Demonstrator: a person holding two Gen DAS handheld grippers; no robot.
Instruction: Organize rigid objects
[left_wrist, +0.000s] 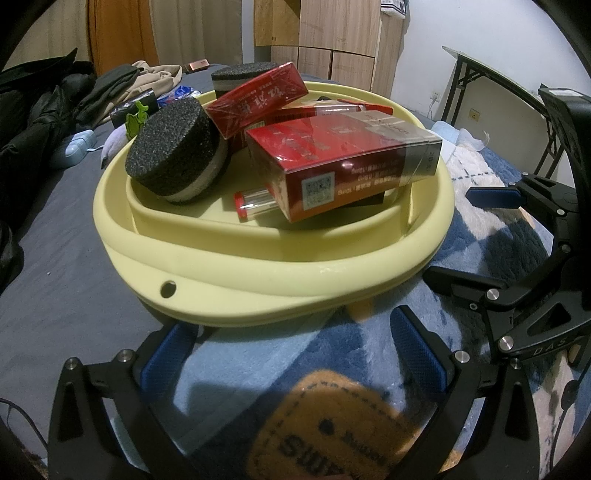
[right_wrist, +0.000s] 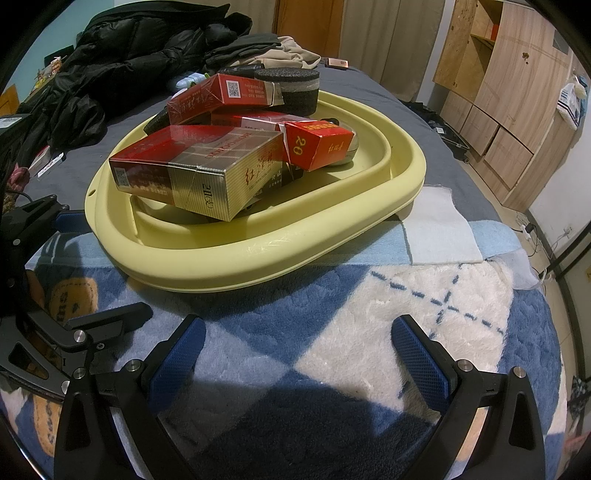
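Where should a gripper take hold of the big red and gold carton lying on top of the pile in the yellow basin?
Probably across the carton's two broad faces at its gold end, which juts over the inner rim of the yellow basin with nothing beside it. Coming in from the near blanket side suits the right gripper, whose open jaws already face that end. The carton lies tilted, so match its slant.

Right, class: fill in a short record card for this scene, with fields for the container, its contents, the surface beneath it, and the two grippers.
container: pale yellow basin
contents: red cigarette packs, largest nearest the front; two black round sponges, one leaning on the rim
surface: blue and white fleece blanket
left gripper: open, empty
right gripper: open, empty
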